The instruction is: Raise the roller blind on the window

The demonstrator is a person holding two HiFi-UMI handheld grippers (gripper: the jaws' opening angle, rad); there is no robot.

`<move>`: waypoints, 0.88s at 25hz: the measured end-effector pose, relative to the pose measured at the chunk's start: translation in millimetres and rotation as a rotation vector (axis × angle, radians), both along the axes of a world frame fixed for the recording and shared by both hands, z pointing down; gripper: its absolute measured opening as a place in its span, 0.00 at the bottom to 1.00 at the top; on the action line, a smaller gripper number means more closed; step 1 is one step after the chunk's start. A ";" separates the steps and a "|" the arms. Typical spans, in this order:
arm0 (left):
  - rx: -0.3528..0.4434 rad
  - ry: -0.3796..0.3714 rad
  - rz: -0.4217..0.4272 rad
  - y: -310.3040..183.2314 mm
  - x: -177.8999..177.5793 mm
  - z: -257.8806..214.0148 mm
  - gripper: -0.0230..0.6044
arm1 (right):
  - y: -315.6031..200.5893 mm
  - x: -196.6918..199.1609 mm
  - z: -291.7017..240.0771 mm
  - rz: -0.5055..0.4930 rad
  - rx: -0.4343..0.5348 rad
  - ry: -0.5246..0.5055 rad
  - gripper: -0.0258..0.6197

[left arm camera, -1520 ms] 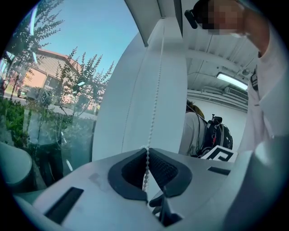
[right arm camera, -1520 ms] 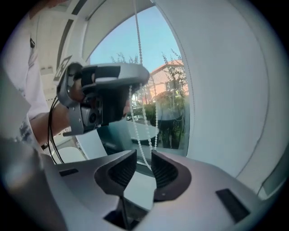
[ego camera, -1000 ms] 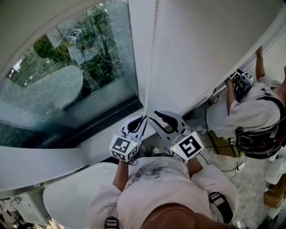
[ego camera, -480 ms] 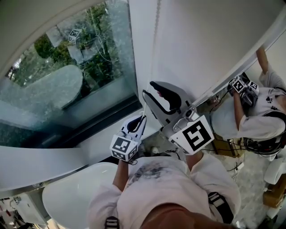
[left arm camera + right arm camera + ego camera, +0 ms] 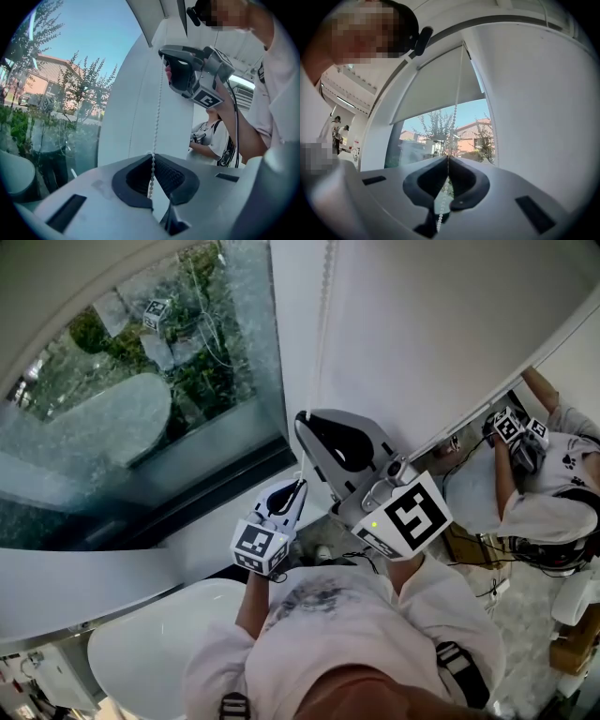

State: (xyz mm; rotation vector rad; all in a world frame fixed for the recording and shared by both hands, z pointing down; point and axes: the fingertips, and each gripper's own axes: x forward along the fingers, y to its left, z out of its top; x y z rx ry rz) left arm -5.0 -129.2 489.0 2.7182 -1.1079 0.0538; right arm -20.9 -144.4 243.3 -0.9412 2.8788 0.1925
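Head view
- Left gripper [image 5: 298, 486]: clenched on chain [image 5: 320, 343], the lower of the two grippers.
- Right gripper [image 5: 302, 418]: further up the same chain, just above and right of left gripper, marker cube facing the camera.
- Chain: white beads, running straight down in front of wall [image 5: 450, 324], just right of window [image 5: 141, 399].
- Window: glass with greenery behind it, dark frame along the lower edge.
- Tub [image 5: 159, 643]: white, rounded, at lower left beneath the window.
- Person [image 5: 548, 493]: at far right, well apart, holding another pair of grippers.

Left gripper view
- Jaws: pressed together, pads gripping the chain [image 5: 157, 112], which runs between them.
- Chain: rising taut from the pads up to the right gripper [image 5: 165, 54].
- Right gripper: overhead, held in a hand.

Right gripper view
- Jaws: just closed, pads now nipped on the chain [image 5: 455, 110], beads running on down between the pads.
- Chain: running upward to the right end of blind [image 5: 436, 89].
- Blind: pale grey, covering the upper part of the window, with sky, trees and a brick building in sight below its edge.
- Wall: plain white, filling the right side.
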 end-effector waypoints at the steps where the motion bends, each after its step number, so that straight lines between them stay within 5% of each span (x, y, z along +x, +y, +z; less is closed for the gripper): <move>1: -0.002 0.001 -0.001 -1.9 -0.7 1.7 0.05 | -1.7 0.0 1.6 0.002 -0.001 -0.006 0.14; 22: -0.100 -0.030 -0.023 -3.7 -5.4 54.4 0.05 | -6.1 -0.1 85.4 -0.004 -0.152 0.043 0.13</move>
